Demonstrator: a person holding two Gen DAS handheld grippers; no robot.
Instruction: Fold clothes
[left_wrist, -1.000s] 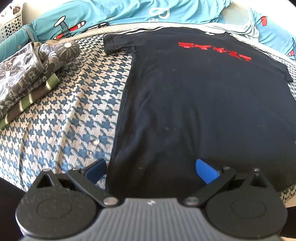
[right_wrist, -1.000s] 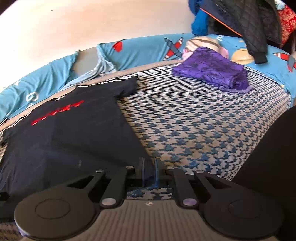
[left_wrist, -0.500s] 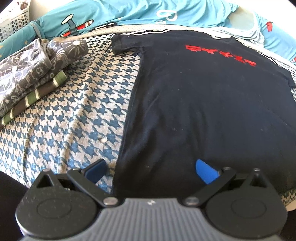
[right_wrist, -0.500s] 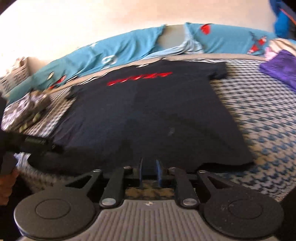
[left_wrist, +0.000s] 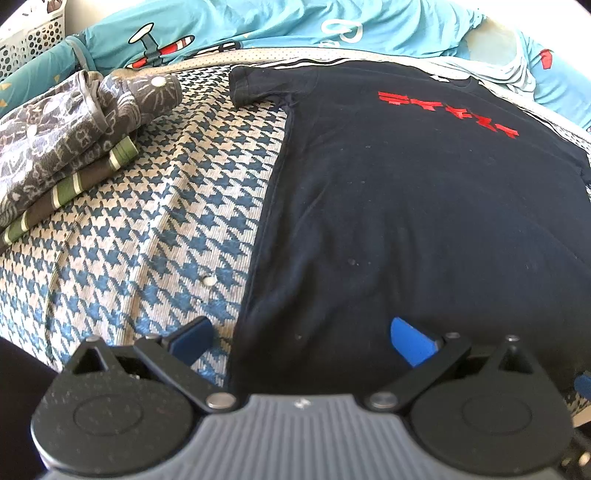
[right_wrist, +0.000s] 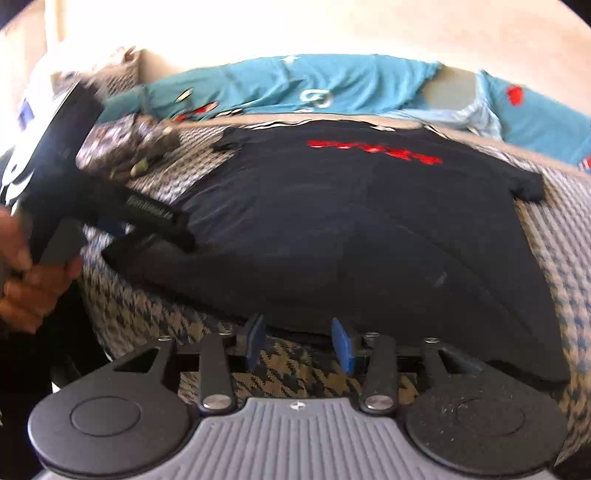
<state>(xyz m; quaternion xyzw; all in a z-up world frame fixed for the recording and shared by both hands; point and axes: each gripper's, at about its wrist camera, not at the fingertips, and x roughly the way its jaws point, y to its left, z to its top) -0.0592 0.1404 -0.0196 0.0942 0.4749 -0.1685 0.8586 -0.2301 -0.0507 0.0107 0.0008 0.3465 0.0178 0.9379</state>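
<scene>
A black T-shirt with a red print lies flat, front up, on the houndstooth bed cover. My left gripper is open and straddles the shirt's lower left corner: one pad over the cover, the other over the cloth. In the right wrist view the same shirt fills the middle. My right gripper sits at the bottom hem with its jaws opening. Only the cover shows between its fingers, and the hem runs just past the tips. A person's hand holds the left gripper at the left.
A folded stack of grey patterned and striped clothes lies to the shirt's left. Teal bedding with an aeroplane print runs along the far side. A white basket stands in the far left corner. The bed's near edge lies under both grippers.
The right gripper swung from the shirt's right side round to its bottom hem, and its shut jaws have come apart. The left gripper has hardly moved.
</scene>
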